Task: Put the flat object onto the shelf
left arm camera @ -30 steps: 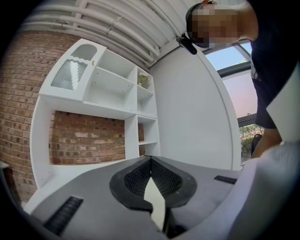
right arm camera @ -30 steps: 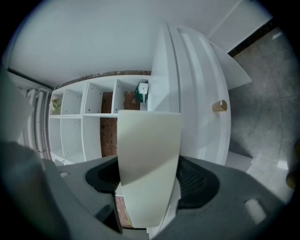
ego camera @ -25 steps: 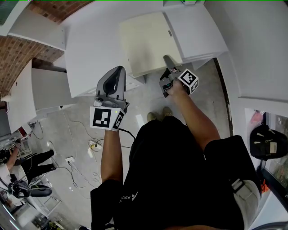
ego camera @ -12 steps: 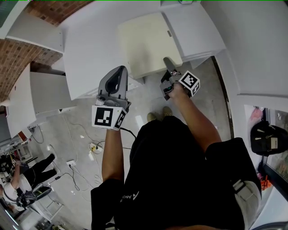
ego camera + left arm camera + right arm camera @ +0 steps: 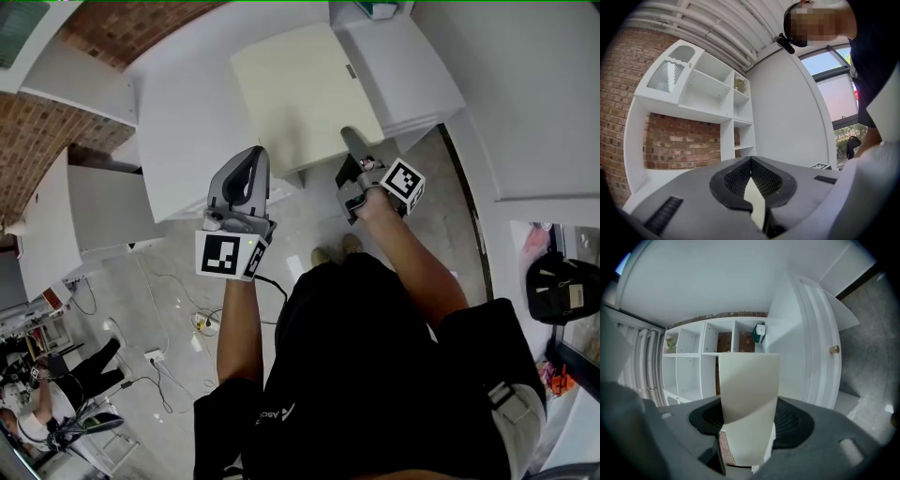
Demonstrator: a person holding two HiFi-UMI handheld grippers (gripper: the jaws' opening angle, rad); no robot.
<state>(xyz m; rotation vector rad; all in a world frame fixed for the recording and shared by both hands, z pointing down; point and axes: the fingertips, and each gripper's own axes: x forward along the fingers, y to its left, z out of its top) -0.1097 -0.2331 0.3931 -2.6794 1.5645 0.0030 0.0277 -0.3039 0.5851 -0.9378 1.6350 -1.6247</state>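
A cream flat board (image 5: 305, 89) hangs in front of me over the white shelf unit (image 5: 183, 112). My right gripper (image 5: 352, 141) is shut on the board's near edge. Its jaws have just been closing with the board between them. In the right gripper view the board (image 5: 749, 390) stands up between the dark pads and hides part of the white shelves (image 5: 691, 369). My left gripper (image 5: 251, 157) points level beside the board's near left corner. Its jaws meet at the tips, and a cream sliver (image 5: 755, 206) shows in the slit. I cannot tell if that sliver is the board.
White open shelves (image 5: 717, 98) stand against a brick wall (image 5: 684, 140). A green object (image 5: 760, 332) sits in an upper compartment. A white door with a knob (image 5: 833, 349) is at the right. Cables (image 5: 202, 323) lie on the floor, a person (image 5: 42, 375) is at the lower left, and a black bag (image 5: 561, 291) is at the right.
My right gripper has risen with the board, which now reaches farther over the shelf unit. The left gripper has stayed almost in place.
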